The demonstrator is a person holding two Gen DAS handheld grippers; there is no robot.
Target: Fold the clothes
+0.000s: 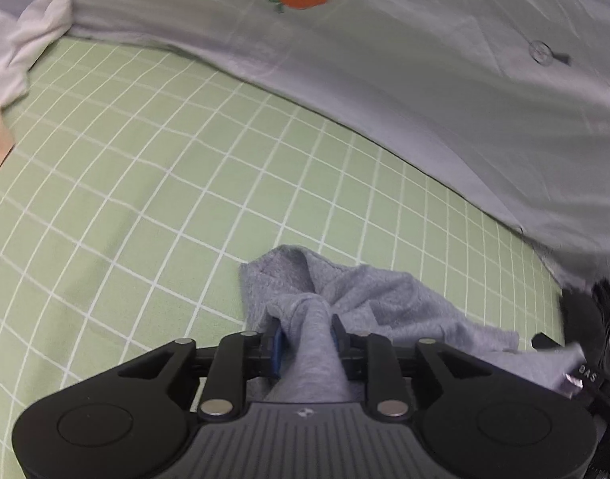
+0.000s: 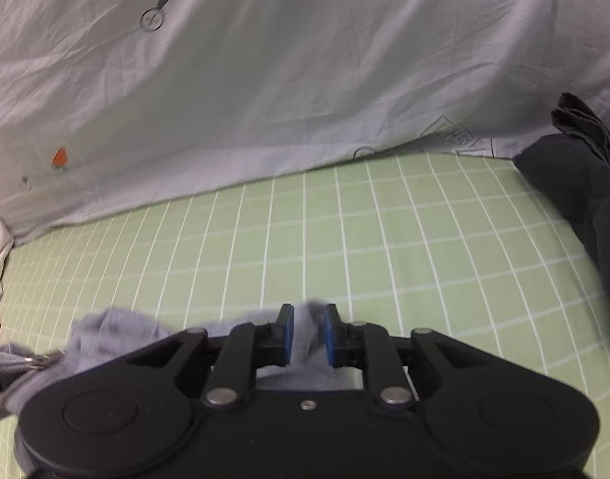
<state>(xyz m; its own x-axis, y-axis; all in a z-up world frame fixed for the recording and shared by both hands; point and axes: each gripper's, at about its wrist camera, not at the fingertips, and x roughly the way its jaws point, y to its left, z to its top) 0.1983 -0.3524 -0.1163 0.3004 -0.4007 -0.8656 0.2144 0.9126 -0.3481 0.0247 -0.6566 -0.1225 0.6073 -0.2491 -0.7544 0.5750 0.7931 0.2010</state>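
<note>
A grey knit garment (image 1: 368,299) lies bunched on the green checked sheet (image 1: 145,199). In the left wrist view a twisted fold of it runs between the blue pads (image 1: 276,339), and my left gripper (image 1: 306,333) is shut on that fold. In the right wrist view another part of the grey garment (image 2: 105,327) trails off to the left, and its edge fills the gap between the blue pads (image 2: 288,331) of my right gripper (image 2: 308,329), which is shut on it. Both grippers hang low over the sheet. The right gripper's black body (image 1: 584,331) shows at the left view's right edge.
A pale lilac printed cover (image 1: 384,60) with a carrot motif (image 1: 301,0) is heaped along the far side. A white cloth (image 1: 21,52) lies at the far left. A dark grey folded garment (image 2: 584,183) sits at the right. Open green sheet (image 2: 344,239) lies ahead of both grippers.
</note>
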